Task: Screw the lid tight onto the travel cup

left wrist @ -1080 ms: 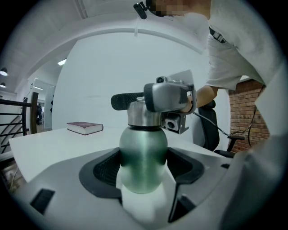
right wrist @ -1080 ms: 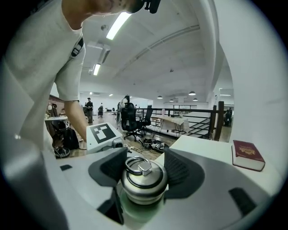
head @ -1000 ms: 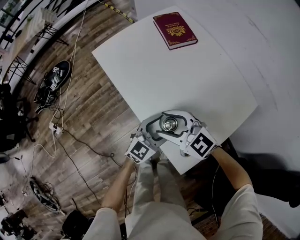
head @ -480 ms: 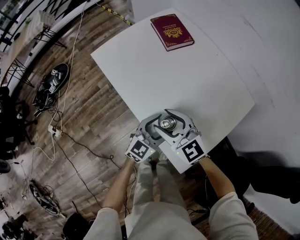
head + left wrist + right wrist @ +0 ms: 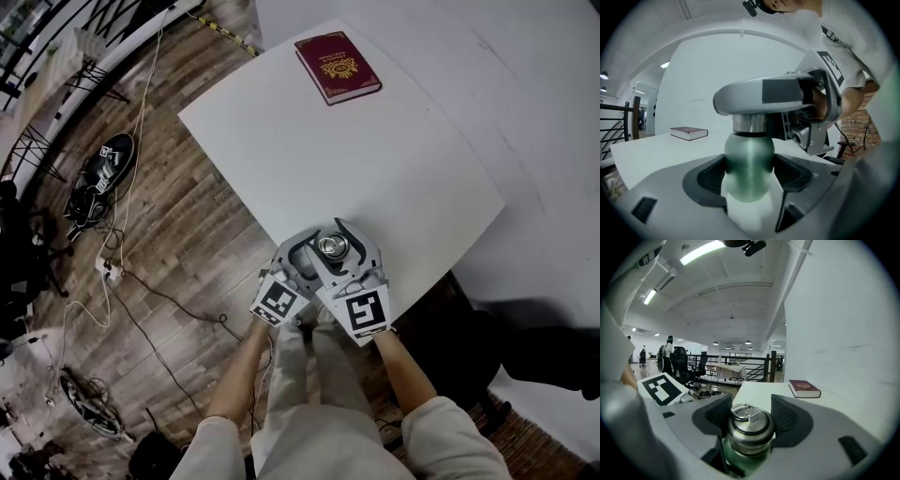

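A green travel cup [image 5: 749, 164] stands near the front corner of the white table [image 5: 375, 159]. Its steel lid [image 5: 750, 425] with a ring handle sits on top and shows as a shiny disc, the lid [image 5: 331, 247], in the head view. My left gripper [image 5: 749, 174] is shut on the cup's green body, low down, with a pad pressed to each side. My right gripper [image 5: 750, 420] lies above it, its jaws closed round the lid. In the left gripper view the right gripper's grey jaw [image 5: 759, 96] wraps the steel collar.
A dark red book [image 5: 337, 66] lies at the table's far end. The table's front edges run close beside the cup. Cables and gear [image 5: 103, 169] lie on the wooden floor to the left. A white wall is on the right.
The right gripper has swung round the cup, its marker cube moving from the right side toward the person, turning on the lid. The left gripper and cup stayed put.
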Demonstrator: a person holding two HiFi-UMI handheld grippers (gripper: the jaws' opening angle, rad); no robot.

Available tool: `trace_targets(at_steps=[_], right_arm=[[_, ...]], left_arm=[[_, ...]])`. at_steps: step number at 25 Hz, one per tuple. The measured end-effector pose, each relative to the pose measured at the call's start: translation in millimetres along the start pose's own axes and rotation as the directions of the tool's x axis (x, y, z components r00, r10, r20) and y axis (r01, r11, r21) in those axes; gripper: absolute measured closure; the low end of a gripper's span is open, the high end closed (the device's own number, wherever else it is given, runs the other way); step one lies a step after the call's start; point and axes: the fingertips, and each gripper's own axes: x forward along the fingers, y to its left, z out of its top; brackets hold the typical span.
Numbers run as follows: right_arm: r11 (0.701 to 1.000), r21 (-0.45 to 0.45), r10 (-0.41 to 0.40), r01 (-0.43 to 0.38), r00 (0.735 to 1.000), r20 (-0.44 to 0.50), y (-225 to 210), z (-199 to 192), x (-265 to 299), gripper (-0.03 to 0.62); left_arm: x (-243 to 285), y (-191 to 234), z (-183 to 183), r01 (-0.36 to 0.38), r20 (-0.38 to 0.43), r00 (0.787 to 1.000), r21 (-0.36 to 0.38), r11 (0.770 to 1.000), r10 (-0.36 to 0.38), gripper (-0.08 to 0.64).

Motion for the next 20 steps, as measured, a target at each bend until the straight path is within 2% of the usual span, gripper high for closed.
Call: trace_targets(at_steps=[4, 11, 13, 16, 20], right_arm=[[1.000, 0.010, -0.024, 0.024, 1.000, -0.002, -2.0, -0.5, -0.4, 0.337], [0.999, 0.044, 0.014, -0.016, 0.999, 0.033, 0.6, -1.4, -2.3, 0.328], [0.998, 0.059, 0.030, -0.032, 0.999, 0.036, 1.1, -0.2, -3.6, 0.274], [0.997, 0.061, 0.041, -0.043, 0.998, 0.040, -0.6, 6.0, -10.7, 0.267], [0.997, 0.064, 0.036, -0.039, 0.998, 0.042, -2.1, 8.8, -27.5, 0.272]], left_arm=[[0.9, -0.5, 0.2, 0.003, 0.000, 1.000, -0.002, 1.000, -0.003, 0.232], [0.0, -3.7, 0.4, 0.003, -0.002, 1.000, -0.011, 1.000, -0.003, 0.232], [-1.3, -3.7, 2.7, -0.006, 0.006, 1.000, -0.029, 1.000, 0.006, 0.230], [-10.4, -2.1, 9.5, -0.027, 0.031, 0.999, -0.065, 0.998, 0.029, 0.231], [-30.7, -10.9, 7.4, -0.046, 0.015, 0.999, -0.066, 0.997, 0.047, 0.232]])
